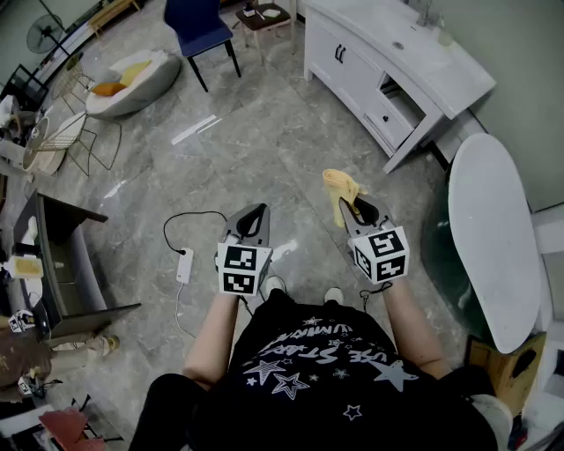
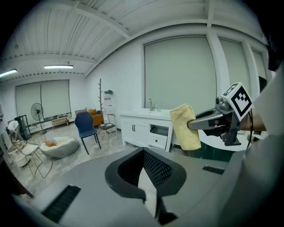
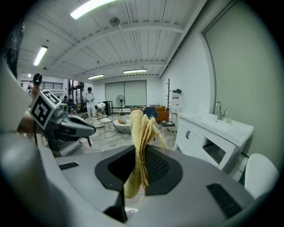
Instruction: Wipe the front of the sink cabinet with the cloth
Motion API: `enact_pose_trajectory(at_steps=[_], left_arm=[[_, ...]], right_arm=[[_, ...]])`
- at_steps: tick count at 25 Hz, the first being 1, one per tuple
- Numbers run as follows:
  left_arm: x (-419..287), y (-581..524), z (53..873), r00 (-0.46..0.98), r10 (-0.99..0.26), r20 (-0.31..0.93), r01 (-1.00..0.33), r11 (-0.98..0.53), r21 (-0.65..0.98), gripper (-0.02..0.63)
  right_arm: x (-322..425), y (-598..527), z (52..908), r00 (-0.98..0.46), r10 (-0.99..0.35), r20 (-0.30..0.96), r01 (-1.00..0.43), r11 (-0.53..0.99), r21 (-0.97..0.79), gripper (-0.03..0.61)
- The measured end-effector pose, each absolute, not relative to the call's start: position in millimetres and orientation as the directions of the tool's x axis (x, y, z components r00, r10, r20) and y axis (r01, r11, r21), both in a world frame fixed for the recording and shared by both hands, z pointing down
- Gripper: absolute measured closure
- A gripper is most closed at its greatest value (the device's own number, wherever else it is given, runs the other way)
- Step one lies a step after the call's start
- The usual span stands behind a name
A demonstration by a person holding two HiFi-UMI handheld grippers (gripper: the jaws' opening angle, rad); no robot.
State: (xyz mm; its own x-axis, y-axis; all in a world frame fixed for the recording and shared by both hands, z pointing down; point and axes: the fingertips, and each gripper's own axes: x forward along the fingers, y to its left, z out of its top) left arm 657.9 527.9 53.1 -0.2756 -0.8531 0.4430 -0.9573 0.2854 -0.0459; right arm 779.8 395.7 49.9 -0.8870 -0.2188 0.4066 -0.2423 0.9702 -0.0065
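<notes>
The white sink cabinet (image 1: 352,66) stands at the far right of the room, a few steps ahead, with one drawer (image 1: 401,104) pulled open. It also shows in the left gripper view as the cabinet (image 2: 142,131) and in the right gripper view as the cabinet (image 3: 199,139). A yellow cloth (image 1: 342,187) hangs folded from my right gripper (image 1: 354,210), which is shut on it. The cloth (image 3: 141,133) stands upright between the pads of that gripper (image 3: 140,170). My left gripper (image 1: 254,213) is held level beside it, shut with nothing in it.
A white oval table (image 1: 493,238) lies close on the right. A white power strip (image 1: 185,264) and its black cable lie on the floor at my left. Farther off are a blue chair (image 1: 198,26), a round cushion (image 1: 132,84) and a wire chair (image 1: 75,141).
</notes>
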Motion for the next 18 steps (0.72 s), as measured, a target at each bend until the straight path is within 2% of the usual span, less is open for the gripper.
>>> enact_pose_trajectory(at_steps=[5,12,18], left_arm=[[645,544,57,-0.27,-0.863,0.427,-0.951,0.308,0.02,0.6],[614,574,58,-0.281,-0.872,0.401,-0.947,0.321,0.034,0.6],[570,625,59,-0.283,-0.886,0.366,-0.946,0.322,0.047,0.6]], right_arm=[[767,410,57,-0.886,-0.209,0.413,-0.236,0.972,-0.013,0.52],[730,430,53,-0.893,-0.212,0.398,-0.234,0.972,-0.007,0.52],[668,459,48,-0.928,-0.189,0.32,-0.242,0.961,-0.132,0.518]])
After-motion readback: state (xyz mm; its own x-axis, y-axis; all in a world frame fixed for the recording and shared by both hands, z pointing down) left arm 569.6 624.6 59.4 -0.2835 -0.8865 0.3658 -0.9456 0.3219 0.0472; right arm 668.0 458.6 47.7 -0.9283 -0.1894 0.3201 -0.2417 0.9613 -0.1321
